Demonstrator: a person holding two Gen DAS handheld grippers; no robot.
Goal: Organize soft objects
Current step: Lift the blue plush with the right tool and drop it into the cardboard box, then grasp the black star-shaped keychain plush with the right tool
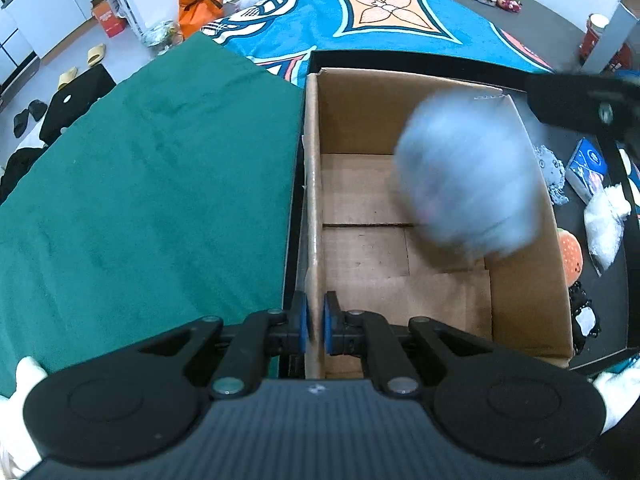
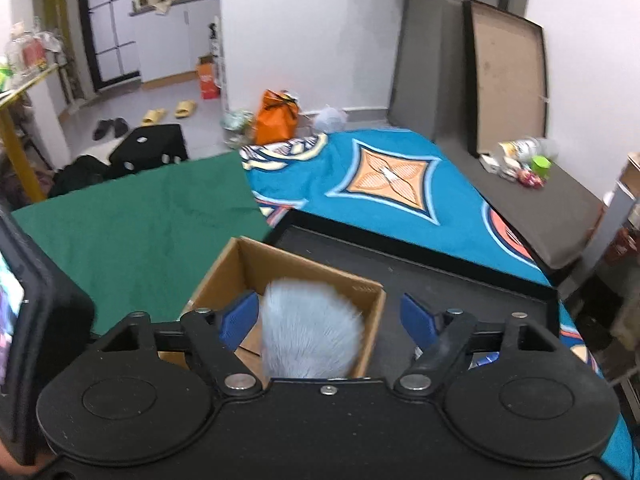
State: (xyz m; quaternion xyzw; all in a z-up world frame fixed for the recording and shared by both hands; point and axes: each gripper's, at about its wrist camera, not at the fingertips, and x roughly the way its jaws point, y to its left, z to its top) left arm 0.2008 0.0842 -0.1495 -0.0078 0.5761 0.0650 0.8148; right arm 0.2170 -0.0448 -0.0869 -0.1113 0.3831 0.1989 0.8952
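My left fingers (image 1: pixel 316 326) pinch the cardboard box (image 1: pixel 520 300) wall. My right fingers (image 2: pixel 326 322) are wide apart over a fluffy, round, pale blue pom-pom (image 2: pixel 310 328).

No readable text anywhere. Cardboard box (image 1: pixel 404 216) has a small printed mark near its rim, too blurred to read; blue packet (image 1: pixel 587 168) beside it shows graphics only, nothing legible.

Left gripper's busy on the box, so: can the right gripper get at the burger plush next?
Probably yes. The right gripper is open, holding nothing, and the burger plush lies uncovered outside the box's right wall; only a white bag sits close.
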